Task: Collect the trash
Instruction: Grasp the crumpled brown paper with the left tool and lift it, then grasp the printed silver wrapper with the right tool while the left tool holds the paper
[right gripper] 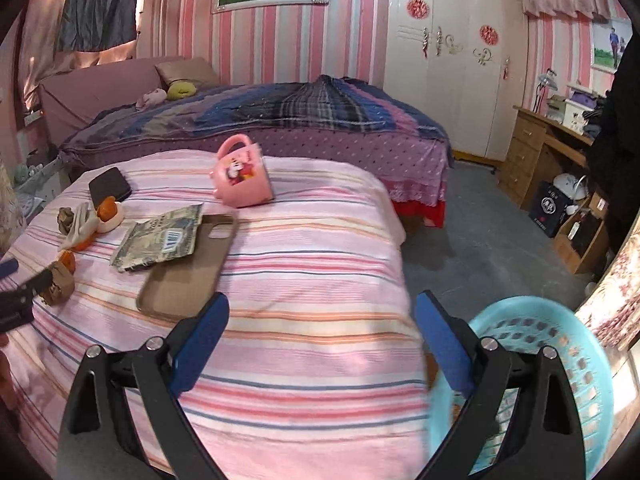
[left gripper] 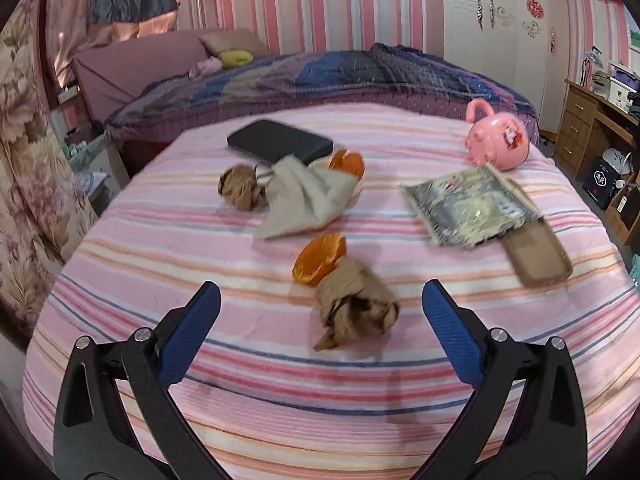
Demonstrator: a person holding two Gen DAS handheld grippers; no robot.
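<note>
The left claw (left gripper: 321,300) is hanging wide apart and empty with the crumpled paper wad (left gripper: 356,312) lying right between its tips, the right claw (right gripper: 321,312) is gaping over bare bedspread beside the blue basket (right gripper: 560,360), so nearly all the trash is waiting.

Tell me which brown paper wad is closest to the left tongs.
The crumpled brown paper wad touching the near orange peel, lying just ahead between the open left tongs. The other wad lies farther back, left of the beige cloth.
</note>
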